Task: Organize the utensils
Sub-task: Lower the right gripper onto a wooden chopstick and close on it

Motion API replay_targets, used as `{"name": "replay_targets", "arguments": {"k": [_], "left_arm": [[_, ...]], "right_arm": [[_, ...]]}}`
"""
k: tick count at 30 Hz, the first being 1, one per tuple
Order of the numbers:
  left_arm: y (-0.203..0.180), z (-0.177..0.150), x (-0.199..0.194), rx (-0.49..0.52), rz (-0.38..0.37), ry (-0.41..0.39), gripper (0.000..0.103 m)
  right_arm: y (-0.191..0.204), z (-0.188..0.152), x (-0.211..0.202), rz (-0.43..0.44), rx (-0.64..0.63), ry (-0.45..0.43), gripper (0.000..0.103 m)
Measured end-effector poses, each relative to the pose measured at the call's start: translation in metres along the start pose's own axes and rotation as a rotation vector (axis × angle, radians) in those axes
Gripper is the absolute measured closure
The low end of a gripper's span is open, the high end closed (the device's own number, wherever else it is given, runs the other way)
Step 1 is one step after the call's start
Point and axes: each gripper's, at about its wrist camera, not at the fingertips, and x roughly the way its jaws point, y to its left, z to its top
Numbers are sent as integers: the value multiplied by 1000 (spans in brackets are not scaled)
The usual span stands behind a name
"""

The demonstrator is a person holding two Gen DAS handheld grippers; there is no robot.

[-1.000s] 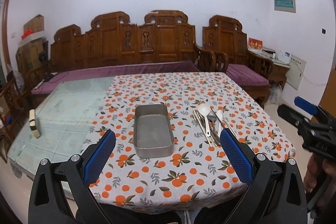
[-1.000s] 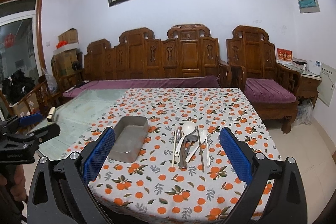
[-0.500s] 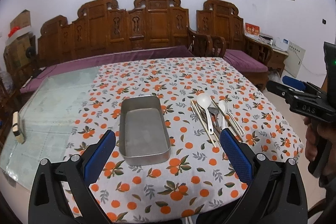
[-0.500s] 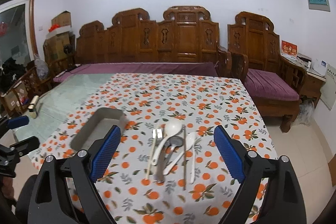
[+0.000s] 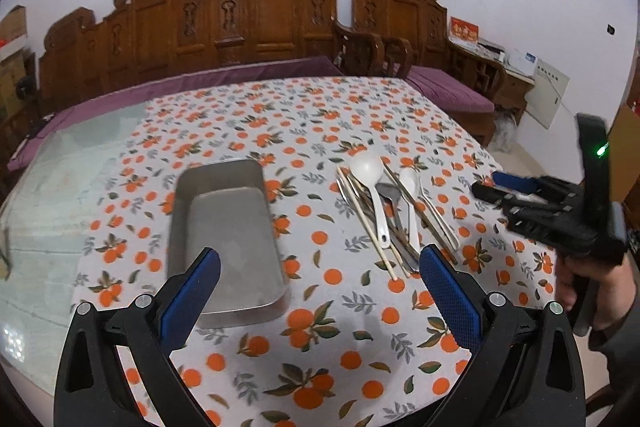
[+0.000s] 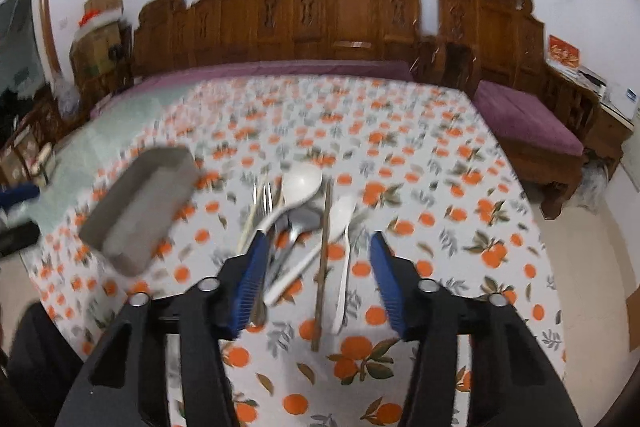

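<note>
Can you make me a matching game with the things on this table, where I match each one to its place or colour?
Things:
1. rectangular grey metal tray
2. big round white plastic spoon
3. pale wooden chopstick
4. left gripper

Places or colours:
A. lying at the near-left edge of the utensil pile
B. empty, left of the utensils
C. blue pads, jaws wide apart
D. white, bowl pointing toward the sofa

Pairs: 1-B, 2-D, 3-A, 4-C
</note>
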Motion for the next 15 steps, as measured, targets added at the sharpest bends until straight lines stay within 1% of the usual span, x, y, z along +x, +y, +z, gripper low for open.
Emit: {"name": "replay_targets", "arguments": {"k": [1, 3, 7, 11, 15], "left_arm": [[-3, 0, 6, 7, -3, 6, 7], [-7, -1, 13, 20, -7, 17, 7], [-12, -3, 30, 35, -20, 42, 7], [-14, -3, 48, 35, -29, 67, 7], [-15, -3, 67, 35, -39, 95, 11]], "right_arm": [[-2, -5, 10, 9, -3, 25, 60], [-5, -12, 23, 24, -8, 51, 69], [-8, -21, 46, 91, -5, 96, 74], [-5, -27, 66, 108, -19, 132, 81], [-9, -28, 80, 104, -5, 158, 84]]}}
